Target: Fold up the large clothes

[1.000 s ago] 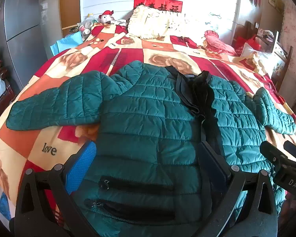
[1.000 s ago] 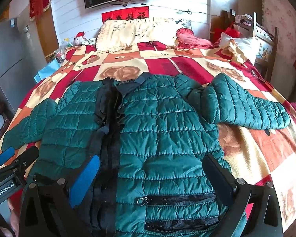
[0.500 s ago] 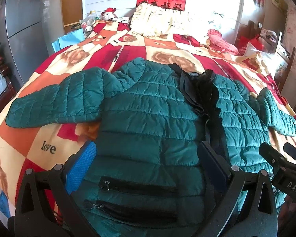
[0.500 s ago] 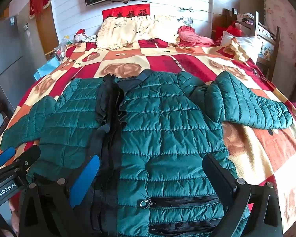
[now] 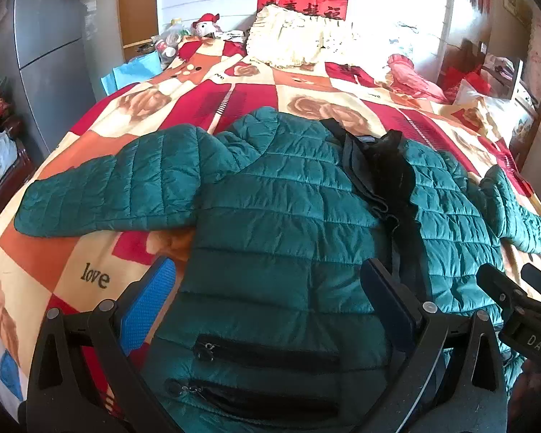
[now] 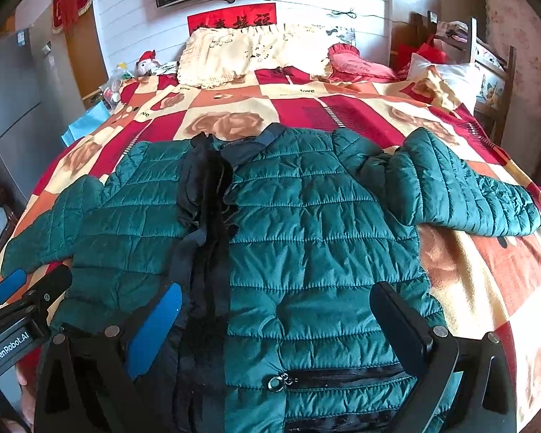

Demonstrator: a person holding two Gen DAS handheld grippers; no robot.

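A green quilted jacket lies spread front-up on the bed, directly ahead of and under both grippers. The left gripper hangs over the jacket's lower left panel with its 2 fingers spread wide and nothing between them; the right gripper hangs over the lower right panel, likewise wide apart and empty. The left view alone shows the left sleeve stretched flat far to that gripper's left, plus 2 zip pockets just below its fingers. The right view alone shows the right sleeve reaching out to that gripper's right, and 1 zip pull near its fingers. Both views share the dark lining at the open front, and each catches the other gripper at its edge. Compared with 1 second ago, the jacket lies the same, while both grippers have drawn slightly back and up, with their fingers as far apart as before.
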